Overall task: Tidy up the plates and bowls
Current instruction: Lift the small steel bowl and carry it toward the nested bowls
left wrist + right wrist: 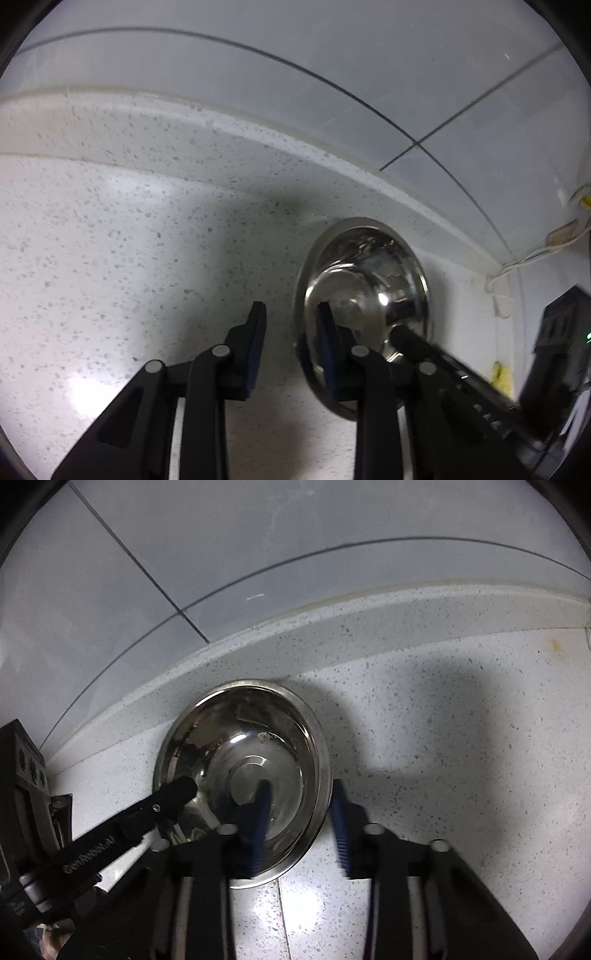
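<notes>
My left gripper [290, 343] has bare speckled counter [110, 240] to its left. The steel bowl [243, 760] sits close against the raised back ledge [332, 627] below the tiled wall [258, 535]. Open counter lies to its right.

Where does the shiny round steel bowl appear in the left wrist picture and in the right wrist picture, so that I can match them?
Left wrist view: the shiny round steel bowl sits right of centre, in the lower half, on the speckled white counter.
Right wrist view: the bowl sits left of centre, just below the middle.
Shared landmark: the raised speckled back ledge of the counter, directly behind the bowl, under the grey wall tiles.
</notes>
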### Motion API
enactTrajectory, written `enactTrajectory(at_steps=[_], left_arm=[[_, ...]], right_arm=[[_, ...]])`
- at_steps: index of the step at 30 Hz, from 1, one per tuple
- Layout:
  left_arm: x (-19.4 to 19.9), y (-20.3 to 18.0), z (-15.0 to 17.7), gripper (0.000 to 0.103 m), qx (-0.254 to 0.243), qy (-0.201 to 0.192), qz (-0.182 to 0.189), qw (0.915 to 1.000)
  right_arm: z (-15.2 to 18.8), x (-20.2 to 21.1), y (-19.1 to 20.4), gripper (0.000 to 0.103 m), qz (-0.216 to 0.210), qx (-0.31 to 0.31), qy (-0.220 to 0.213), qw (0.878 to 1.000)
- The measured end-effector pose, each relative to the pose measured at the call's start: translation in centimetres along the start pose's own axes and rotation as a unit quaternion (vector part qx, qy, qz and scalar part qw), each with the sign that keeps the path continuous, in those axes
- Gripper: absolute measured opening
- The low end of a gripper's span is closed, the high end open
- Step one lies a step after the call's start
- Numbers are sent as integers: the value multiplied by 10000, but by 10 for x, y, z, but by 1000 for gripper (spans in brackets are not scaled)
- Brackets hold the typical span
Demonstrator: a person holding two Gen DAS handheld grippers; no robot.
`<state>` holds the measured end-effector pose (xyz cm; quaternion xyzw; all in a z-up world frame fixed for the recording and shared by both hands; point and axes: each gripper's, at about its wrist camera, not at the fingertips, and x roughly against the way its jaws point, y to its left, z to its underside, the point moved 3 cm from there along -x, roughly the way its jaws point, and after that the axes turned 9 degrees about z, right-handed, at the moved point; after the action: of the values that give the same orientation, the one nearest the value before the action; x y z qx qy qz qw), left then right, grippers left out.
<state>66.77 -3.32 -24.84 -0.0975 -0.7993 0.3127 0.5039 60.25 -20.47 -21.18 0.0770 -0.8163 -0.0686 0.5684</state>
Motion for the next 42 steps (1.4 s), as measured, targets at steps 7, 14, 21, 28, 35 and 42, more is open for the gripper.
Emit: enactTrajectory(at_steps=[7, 14, 21, 28, 35, 42], left_arm=[[7, 11, -4, 7, 46, -11, 96, 9999], [41, 6, 4, 7, -175, -238, -96, 9995], [94, -16, 28, 7, -355, -632, -214, 9971], [151, -34, 67, 7, -486, -894, -184, 9946], [198, -57, 127, 7, -629, -1031, -91, 9926], [232, -82, 192, 7, -911, -1138, -13, 9893]], right_arm=[[3, -6, -2, 12, -38, -55, 78, 9999], [10, 5, -2, 12, -180, -79, 17, 9998], [29, 40, 3, 12, -402, -88, -178, 9990], [61, 97, 8, 12, -568, 173, -430, 9973], [104, 147, 3, 12, -663, 283, -605, 9956], [155, 192, -11, 12, -791, 287, -715, 9939]])
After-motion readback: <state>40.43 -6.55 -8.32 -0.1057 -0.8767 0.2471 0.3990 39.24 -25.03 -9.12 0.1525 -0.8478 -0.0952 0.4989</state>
